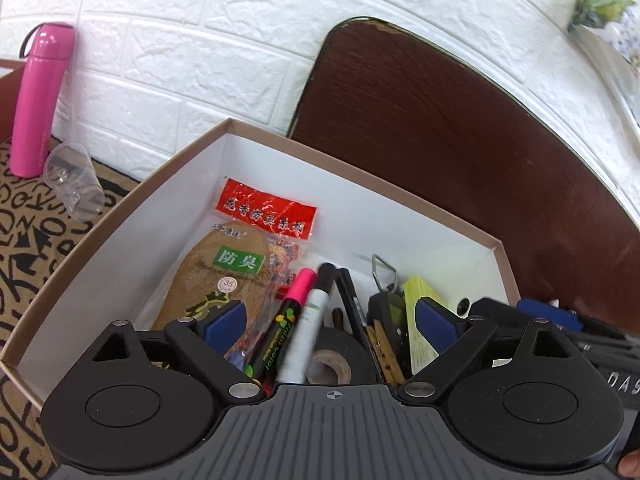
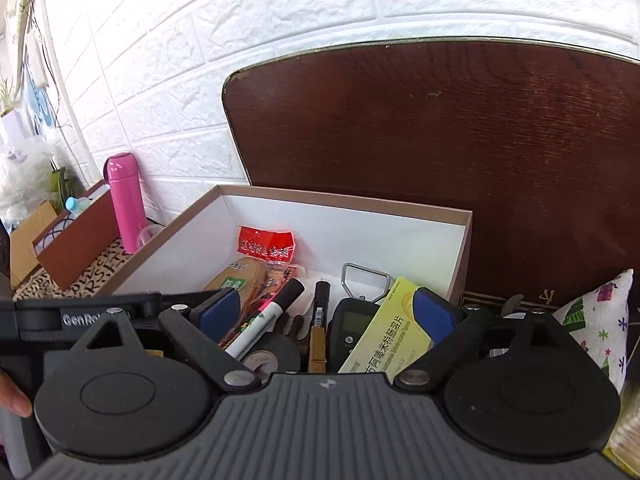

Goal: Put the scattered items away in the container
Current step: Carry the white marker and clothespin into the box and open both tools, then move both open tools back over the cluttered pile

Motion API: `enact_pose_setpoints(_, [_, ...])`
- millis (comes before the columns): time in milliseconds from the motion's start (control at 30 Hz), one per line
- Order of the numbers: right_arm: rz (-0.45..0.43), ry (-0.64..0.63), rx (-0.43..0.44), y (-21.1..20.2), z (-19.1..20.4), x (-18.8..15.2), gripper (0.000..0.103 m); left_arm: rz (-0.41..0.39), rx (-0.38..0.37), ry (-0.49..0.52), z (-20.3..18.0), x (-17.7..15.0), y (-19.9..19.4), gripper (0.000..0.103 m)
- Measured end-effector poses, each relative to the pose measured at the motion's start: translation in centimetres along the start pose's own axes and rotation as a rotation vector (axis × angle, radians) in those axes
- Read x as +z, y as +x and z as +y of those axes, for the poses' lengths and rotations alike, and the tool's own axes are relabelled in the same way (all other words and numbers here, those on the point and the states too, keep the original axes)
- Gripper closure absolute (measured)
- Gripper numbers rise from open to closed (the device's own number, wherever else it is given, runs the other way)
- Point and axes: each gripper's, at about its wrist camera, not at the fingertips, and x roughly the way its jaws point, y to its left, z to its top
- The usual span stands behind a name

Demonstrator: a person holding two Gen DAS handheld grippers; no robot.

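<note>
Release step: I hold left gripper [image 1: 330,314] and right gripper [image 2: 326,312] spread, empty, above box [image 1: 132,196]. Next, I withdraw and seek stray items.

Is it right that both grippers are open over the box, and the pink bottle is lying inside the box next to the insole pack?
Not quite. Both the left gripper and the right gripper are open over the box, but the pink bottle isn't inside it. It stands upright outside the box, against the white wall, as the left wrist view shows. The insole pack does lie inside the box.
</note>
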Motion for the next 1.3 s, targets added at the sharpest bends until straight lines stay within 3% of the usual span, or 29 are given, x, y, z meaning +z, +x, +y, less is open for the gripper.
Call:
enact_pose_setpoints(400, [-0.046,-0.003,0.024,-5.1,0.4,-0.5,0.007,-0.028,-0.028,0.058,-3.0,-1.5,-4.2,0.005])
enact_pose_setpoints(633, [-0.069,-0.031,0.04,-11.3,-0.1,-3.3,0.007,-0.048,-0.08,0.137,-6.5,-5.5,-8.2,0.005])
enact_pose_setpoints(800, [-0.113,-0.033,0.037,-16.5,-1.2,-7.2,0.006,-0.05,-0.157,0.194,-9.1,-10.0,-10.5,0.005])
enact_pose_setpoints(1033, [-0.168,0.052,-0.047,-21.7,-3.6,-15.0,0.006,0.039,-0.27,0.216,-11.4,-17.5,-10.4,0.005])
enact_pose_setpoints(1300, [-0.06,0.184,-0.18,-23.4,-6.7,-24.2,0.008,0.162,-0.318,0.271,-13.5,-23.9,-8.4,0.006])
